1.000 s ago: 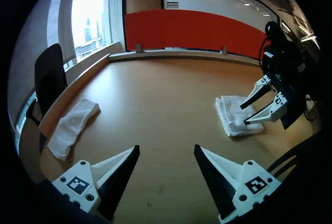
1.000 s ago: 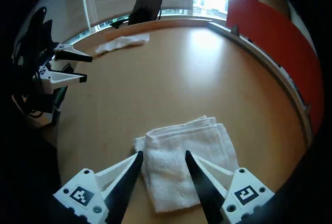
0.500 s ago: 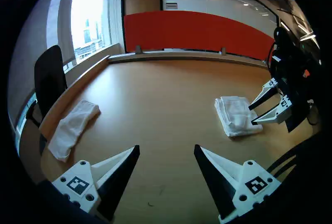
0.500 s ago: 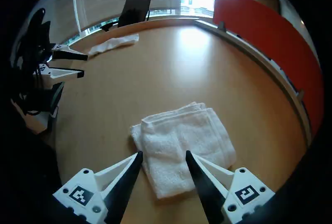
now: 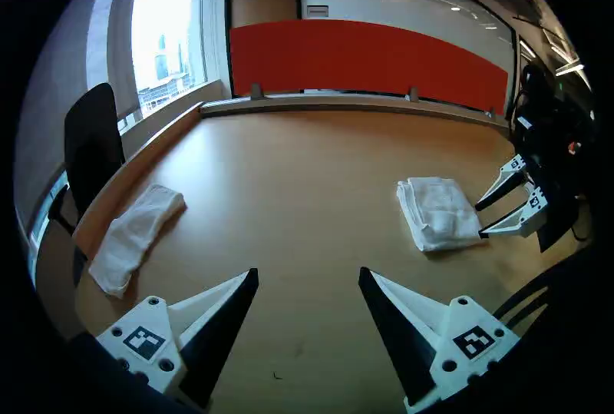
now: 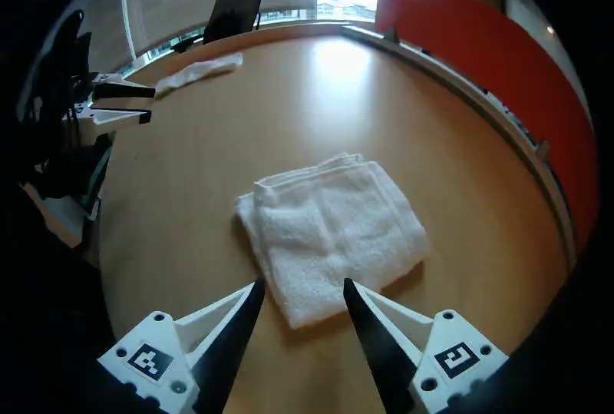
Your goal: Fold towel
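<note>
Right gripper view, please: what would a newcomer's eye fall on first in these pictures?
The folded white towel stands out first, lying flat on the wooden table at the tips of the open right claw. Next comes the red panel along the table's far edge in the left gripper view. A second, rumpled towel lies near the table's edge by a black chair.

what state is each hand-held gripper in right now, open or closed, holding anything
Left hand-held gripper: open, holding nothing.
Right hand-held gripper: open, holding nothing, by the near edge of the folded towel.
</note>
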A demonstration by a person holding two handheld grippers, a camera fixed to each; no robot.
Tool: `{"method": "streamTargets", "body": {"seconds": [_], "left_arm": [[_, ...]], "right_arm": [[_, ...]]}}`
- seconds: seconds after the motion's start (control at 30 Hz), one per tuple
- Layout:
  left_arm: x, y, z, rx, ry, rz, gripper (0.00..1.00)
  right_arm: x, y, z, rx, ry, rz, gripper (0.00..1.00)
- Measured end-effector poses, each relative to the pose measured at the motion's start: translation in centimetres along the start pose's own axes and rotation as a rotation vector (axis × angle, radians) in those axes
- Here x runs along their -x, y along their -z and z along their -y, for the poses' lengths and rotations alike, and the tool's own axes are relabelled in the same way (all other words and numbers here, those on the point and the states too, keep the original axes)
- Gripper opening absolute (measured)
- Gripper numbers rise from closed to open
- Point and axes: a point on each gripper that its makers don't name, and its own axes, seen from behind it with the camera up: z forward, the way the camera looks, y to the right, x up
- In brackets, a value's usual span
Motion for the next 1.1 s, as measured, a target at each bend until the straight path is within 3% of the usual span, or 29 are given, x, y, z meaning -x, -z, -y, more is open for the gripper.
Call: {"method": "streamTargets", "body": {"seconds": [0.5, 0.63, 0.83, 1.1], "left_arm": [[0.1, -0.1, 0.1, 0.000, 0.004, 0.003, 0.97], [0.2, -0.1, 0.2, -0.001, 0.005, 0.004, 0.98], [0.1, -0.1, 0.0, 0.001, 0.007, 0.004, 0.97], [0.2, 0.0, -0.1, 0.004, 0.009, 0.005, 0.97]], "right_arm": [[2.9, -0.1, 0.8, 0.016, -0.039, 0.043, 0.77], [3.2, -0.1, 0.6, 0.030, -0.042, 0.053, 0.69], [3.7, -0.2, 0.3, 0.044, -0.060, 0.063, 0.50], [3.9, -0.4, 0.6, 0.046, -0.083, 0.057, 0.42]]}}
